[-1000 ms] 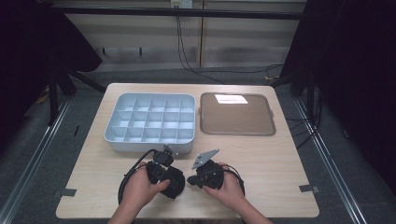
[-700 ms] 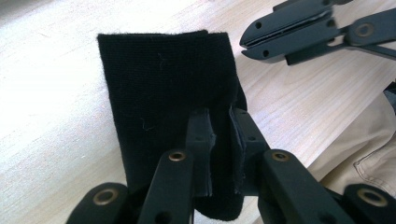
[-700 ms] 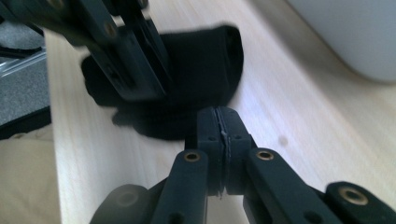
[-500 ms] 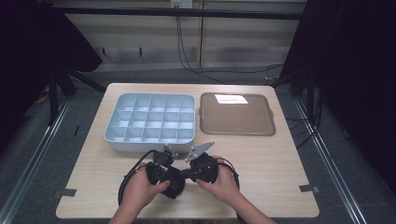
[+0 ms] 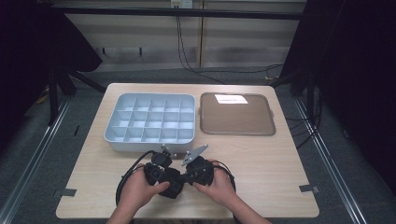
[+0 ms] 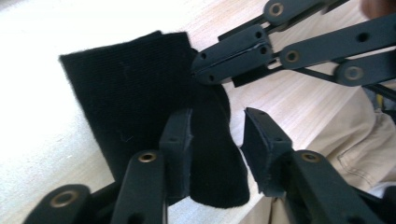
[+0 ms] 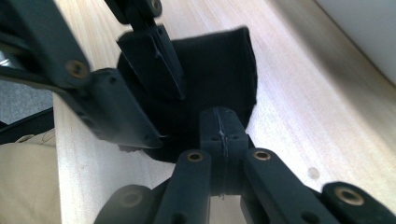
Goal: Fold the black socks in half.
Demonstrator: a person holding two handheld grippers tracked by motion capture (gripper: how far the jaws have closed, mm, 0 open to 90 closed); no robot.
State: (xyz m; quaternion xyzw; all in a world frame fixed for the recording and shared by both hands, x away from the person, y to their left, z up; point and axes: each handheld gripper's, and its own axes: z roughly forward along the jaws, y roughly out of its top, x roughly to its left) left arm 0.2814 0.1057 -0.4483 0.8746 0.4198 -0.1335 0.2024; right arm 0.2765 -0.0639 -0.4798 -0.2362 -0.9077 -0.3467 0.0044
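A piece of black cloth (image 6: 135,93) lies on the wooden table (image 5: 261,158) near its front edge. In the high view my two grippers meet tip to tip over it, the left gripper (image 5: 173,179) facing the right gripper (image 5: 187,175). My left gripper (image 6: 217,144) has just been opening its jaws. They stand apart with a fold of the cloth between them, and the pads do not press on it. My right gripper (image 7: 222,133) is shut, pinching the cloth (image 7: 219,70) at its edge. Its closed tip also reaches in from the upper right of the left gripper view.
A grey tray of several compartments (image 5: 152,119) stands behind the hands at the back left. A brown flat tray (image 5: 236,114) with a white label sits to its right. The person's trouser leg (image 6: 364,144) lies just past the table's front edge.
My right gripper has shifted left until it meets the left one. The left hand has kept its place.
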